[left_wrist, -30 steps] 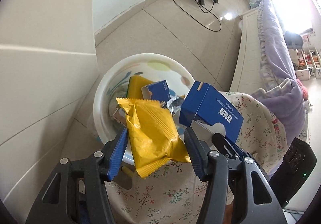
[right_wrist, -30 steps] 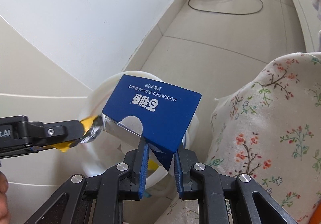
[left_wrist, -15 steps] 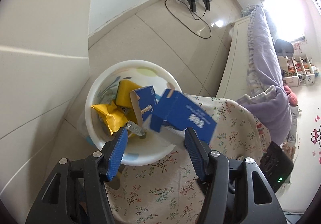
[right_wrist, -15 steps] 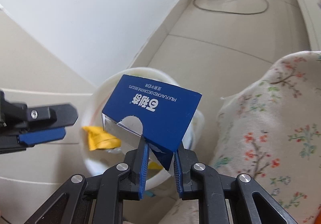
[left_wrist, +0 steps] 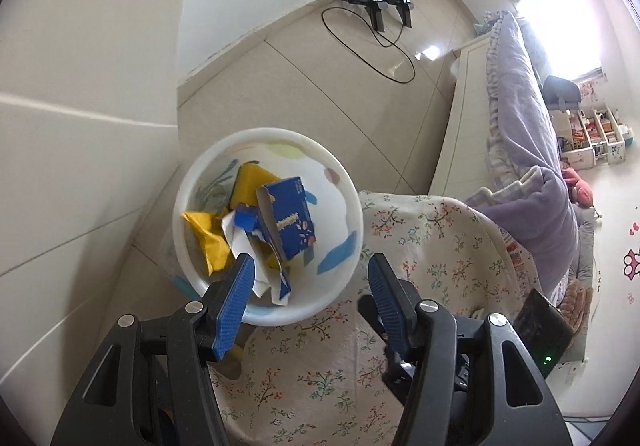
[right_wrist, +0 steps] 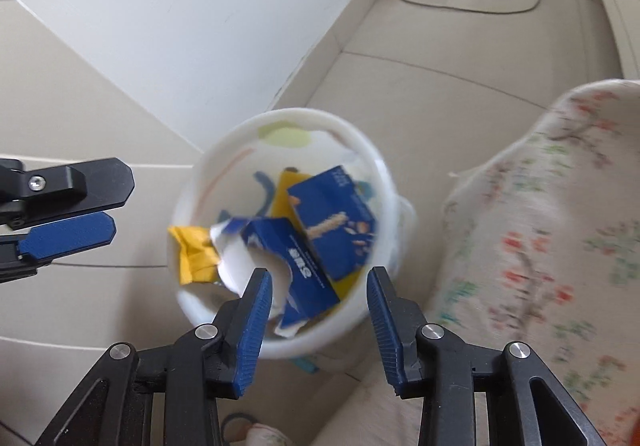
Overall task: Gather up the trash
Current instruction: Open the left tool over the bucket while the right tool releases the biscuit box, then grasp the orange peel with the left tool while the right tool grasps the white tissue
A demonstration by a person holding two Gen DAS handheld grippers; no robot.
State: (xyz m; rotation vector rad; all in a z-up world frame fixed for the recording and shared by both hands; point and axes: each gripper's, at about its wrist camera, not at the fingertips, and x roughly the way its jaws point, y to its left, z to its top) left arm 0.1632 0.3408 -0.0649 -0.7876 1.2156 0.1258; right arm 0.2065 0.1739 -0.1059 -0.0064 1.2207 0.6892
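Below both grippers we see the white bin (left_wrist: pixel 182 202) standing on the tiled floor (left_wrist: pixel 320 94), just beside the edge of the floral cloth (left_wrist: pixel 420 230). We hold the left gripper (left_wrist: pixel 310 278) above the bin's near rim with its blue pads spread wide and nothing between them; the right gripper (right_wrist: pixel 320 296) hangs over the same rim, its jaws likewise apart and empty. Inside the bin lie the task's things — the torn blue box (right_wrist: pixel 296 266) towards the near side with its white inner card showing, a second blue box (right_wrist: pixel 332 220) leaning behind it, and the yellow wrapper (right_wrist: pixel 192 252) crumpled against the left wall. From the left wrist view the same pile shows: yellow wrapper (left_wrist: pixel 208 234) on the left, second blue box (left_wrist: pixel 290 218) upright in the middle, torn blue box (left_wrist: pixel 246 218) just beside it. In the right wrist view the left gripper's fingers (right_wrist: pixel 68 234) reach in from the left edge, well apart from the bin — the picture there is somewhat blurred. Far off on the floor sits a black stand (left_wrist: pixel 380 4) with a looping cable (left_wrist: pixel 368 50), and a bed with a lilac cover (left_wrist: pixel 520 94) runs along the right
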